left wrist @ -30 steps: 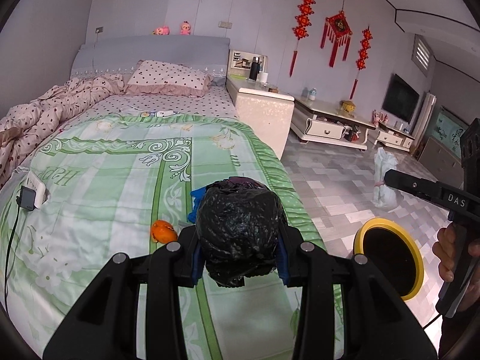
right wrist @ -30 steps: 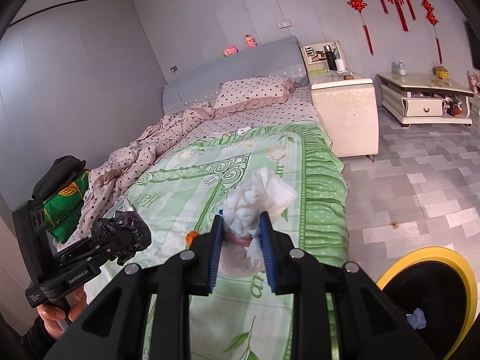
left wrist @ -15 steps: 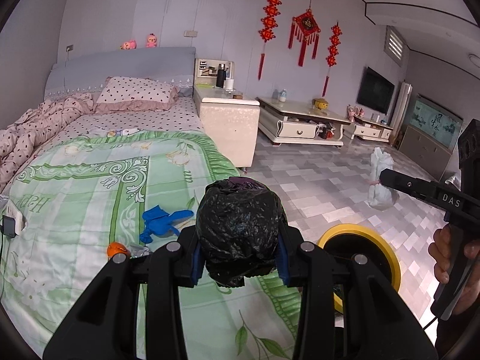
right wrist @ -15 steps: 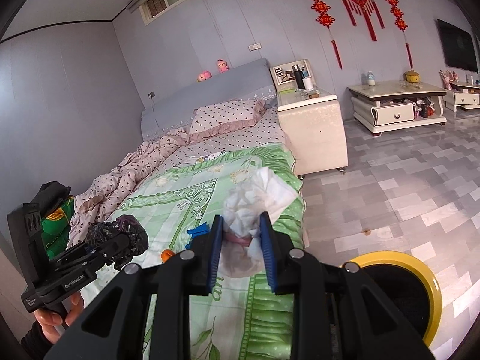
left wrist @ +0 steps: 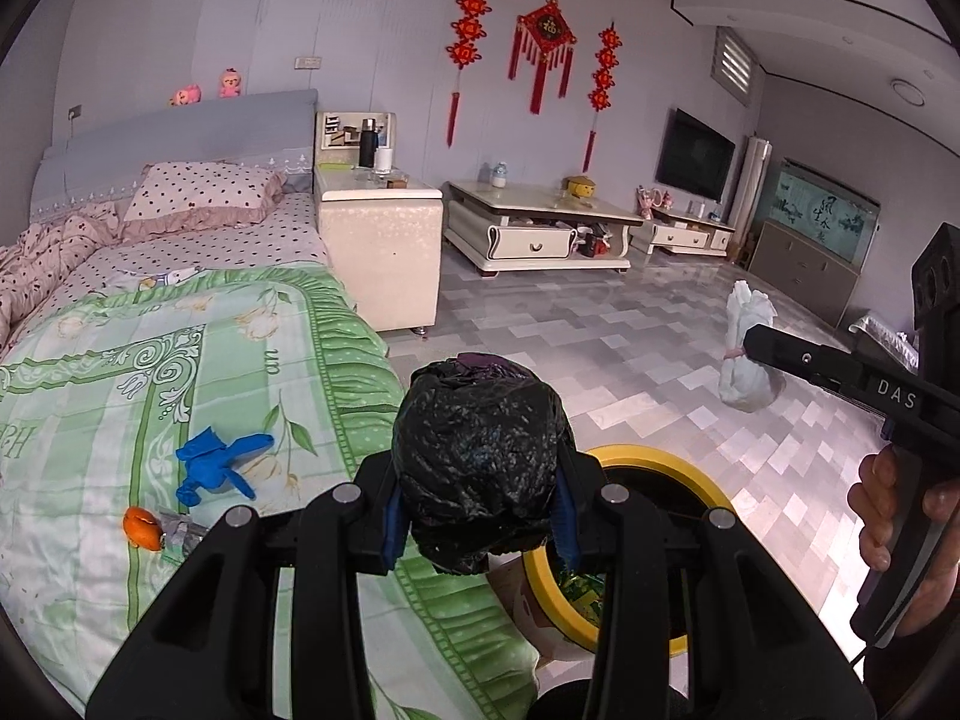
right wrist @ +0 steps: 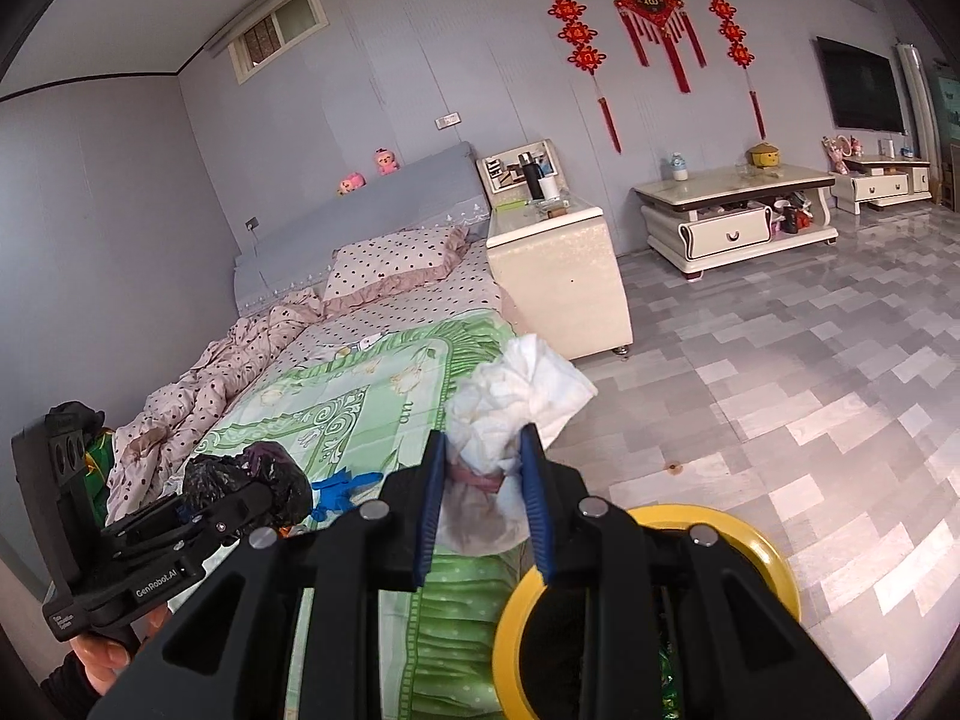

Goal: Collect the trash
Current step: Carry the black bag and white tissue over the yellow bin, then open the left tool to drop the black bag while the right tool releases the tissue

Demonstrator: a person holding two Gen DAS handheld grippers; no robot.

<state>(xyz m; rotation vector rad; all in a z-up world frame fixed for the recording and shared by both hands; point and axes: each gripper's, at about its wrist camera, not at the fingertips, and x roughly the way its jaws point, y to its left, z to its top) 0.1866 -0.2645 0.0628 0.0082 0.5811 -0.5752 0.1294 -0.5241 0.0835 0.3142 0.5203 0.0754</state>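
Observation:
My left gripper (left wrist: 477,516) is shut on a crumpled black plastic bag (left wrist: 477,462) and holds it over the bed's edge, beside the yellow-rimmed trash bin (left wrist: 654,462) on the floor. My right gripper (right wrist: 483,492) is shut on a white tissue bundle (right wrist: 510,402) tied with a pink band, just left of and above the bin (right wrist: 756,546). The bundle also shows in the left wrist view (left wrist: 744,354), and the black bag in the right wrist view (right wrist: 246,480). A blue glove (left wrist: 219,462) and orange peel (left wrist: 143,529) lie on the green blanket (left wrist: 90,396).
A cream nightstand (left wrist: 378,252) stands by the bed's head. A low white TV cabinet (left wrist: 540,234) lines the far wall. Grey tiled floor (left wrist: 600,336) spreads to the right. Pillow and rumpled spotted quilt (left wrist: 198,192) lie at the bed's far end.
Both grippers have swung right, from over the bed toward the bin, each still holding its load. The bin's rim now sits right under the fingers in both views.

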